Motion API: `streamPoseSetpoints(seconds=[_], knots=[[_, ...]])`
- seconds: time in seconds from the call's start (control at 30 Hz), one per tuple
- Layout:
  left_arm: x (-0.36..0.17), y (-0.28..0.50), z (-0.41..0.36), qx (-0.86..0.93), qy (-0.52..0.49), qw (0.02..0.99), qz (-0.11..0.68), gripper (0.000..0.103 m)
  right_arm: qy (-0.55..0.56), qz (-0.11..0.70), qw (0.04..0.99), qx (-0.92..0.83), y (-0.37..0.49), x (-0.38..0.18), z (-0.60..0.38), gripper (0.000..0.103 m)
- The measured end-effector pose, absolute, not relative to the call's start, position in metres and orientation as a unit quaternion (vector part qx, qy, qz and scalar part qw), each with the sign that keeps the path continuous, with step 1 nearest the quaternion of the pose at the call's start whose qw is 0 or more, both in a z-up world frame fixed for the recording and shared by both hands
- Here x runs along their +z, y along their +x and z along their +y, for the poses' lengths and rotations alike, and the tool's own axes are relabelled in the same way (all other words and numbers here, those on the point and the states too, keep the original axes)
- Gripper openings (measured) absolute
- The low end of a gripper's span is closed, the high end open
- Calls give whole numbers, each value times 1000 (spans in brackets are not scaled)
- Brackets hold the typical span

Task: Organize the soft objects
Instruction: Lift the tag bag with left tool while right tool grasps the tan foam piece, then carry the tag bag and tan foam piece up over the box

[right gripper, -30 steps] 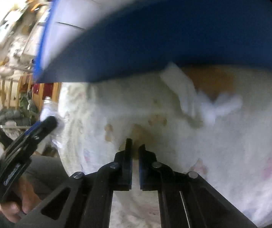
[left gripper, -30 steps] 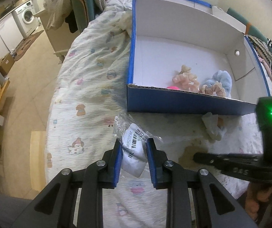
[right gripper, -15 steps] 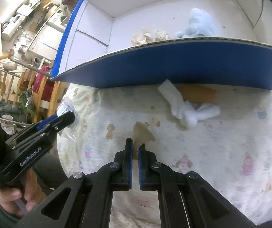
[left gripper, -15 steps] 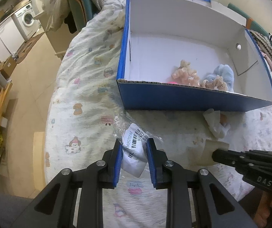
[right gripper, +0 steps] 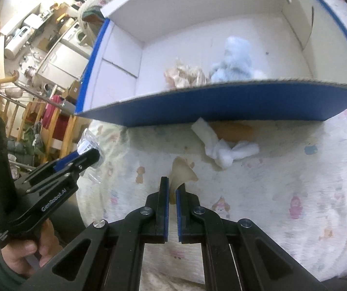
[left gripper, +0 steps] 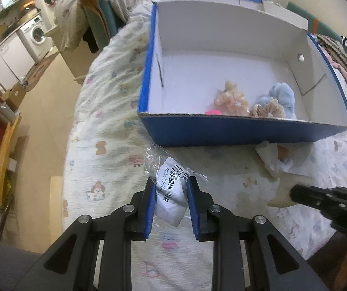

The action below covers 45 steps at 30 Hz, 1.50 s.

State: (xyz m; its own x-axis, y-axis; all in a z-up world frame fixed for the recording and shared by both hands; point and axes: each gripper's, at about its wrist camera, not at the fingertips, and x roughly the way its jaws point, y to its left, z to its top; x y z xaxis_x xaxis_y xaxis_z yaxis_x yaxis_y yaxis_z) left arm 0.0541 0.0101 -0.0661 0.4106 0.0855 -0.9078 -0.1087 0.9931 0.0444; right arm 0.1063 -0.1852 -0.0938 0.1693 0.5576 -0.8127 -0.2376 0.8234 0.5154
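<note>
Bedspread (right gripper: 282,184); "GenRobot.AI" on left gripper (right gripper: 93,156)

Both grippers risen since earlier; blue box (right gripper: 222,111) interior now visible from right wrist, beige cloth (right gripper: 180,172) lifted.

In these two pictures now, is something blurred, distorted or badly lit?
Left wrist view: sharp; the fisheye bends the blue box edges, corners are black, and the packet label between the jaws is readable. Right wrist view: the same bending; the pale blue soft thing in the box looks soft and a little washed out.
</note>
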Motion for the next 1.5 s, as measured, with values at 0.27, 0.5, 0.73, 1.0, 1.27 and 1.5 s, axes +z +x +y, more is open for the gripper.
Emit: streamPoseSetpoints(seconds=[0.27,0.5,0.73,1.0,1.27,1.5], knots=[[-53,46,24,94,-22,853,513,22,137,559,781,241,106,-76,-204,7],[-35,40,50,155,-44,864,477,22,150,533,817,161,104,-64,-246,7],[-25,36,73,196,-71,866,454,22,200,471,850,125,91,-38,-303,7],[20,29,58,193,-42,905,376,22,195,362,899,151,81,16,-310,7],[49,48,29,138,-11,924,357,22,166,346,908,168,108,32,-294,7],[55,82,11,106,16,927,359,22,158,339,909,184,134,38,-283,7]])
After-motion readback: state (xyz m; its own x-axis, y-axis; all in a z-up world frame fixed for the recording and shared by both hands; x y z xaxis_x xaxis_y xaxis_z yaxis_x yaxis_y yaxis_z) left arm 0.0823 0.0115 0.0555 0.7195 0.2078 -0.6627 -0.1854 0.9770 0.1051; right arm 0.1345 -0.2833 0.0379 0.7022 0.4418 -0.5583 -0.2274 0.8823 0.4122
